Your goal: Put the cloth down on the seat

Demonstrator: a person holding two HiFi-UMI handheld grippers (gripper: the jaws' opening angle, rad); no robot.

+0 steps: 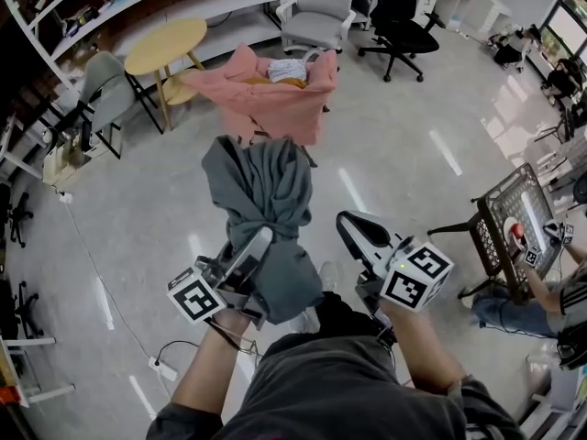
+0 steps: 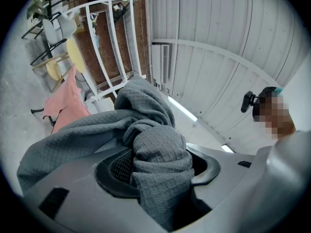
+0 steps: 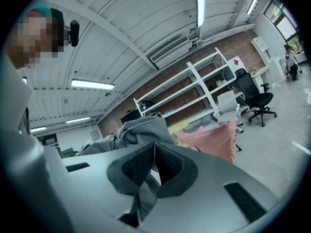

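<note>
A grey cloth (image 1: 261, 186) hangs bunched from my left gripper (image 1: 260, 243), which is shut on a thick fold of it. In the left gripper view the grey cloth (image 2: 160, 152) fills the gap between the jaws of the left gripper (image 2: 160, 171). My right gripper (image 1: 351, 230) is held up beside it, shut with its pads meeting and nothing between them (image 3: 154, 149); the grey cloth (image 3: 141, 129) shows behind it. Ahead on the floor stands a seat draped in a pink cloth (image 1: 275, 99), also seen as a pink cloth (image 2: 65, 103) and a pink cloth (image 3: 214, 142).
A round wooden table (image 1: 165, 46) stands left of the pink seat. A grey office chair (image 1: 321, 12) and a black office chair (image 1: 399, 21) are behind it. A black wire basket (image 1: 514, 214) and another person (image 1: 550, 296) are at the right. White shelving (image 1: 110, 7) lines the back.
</note>
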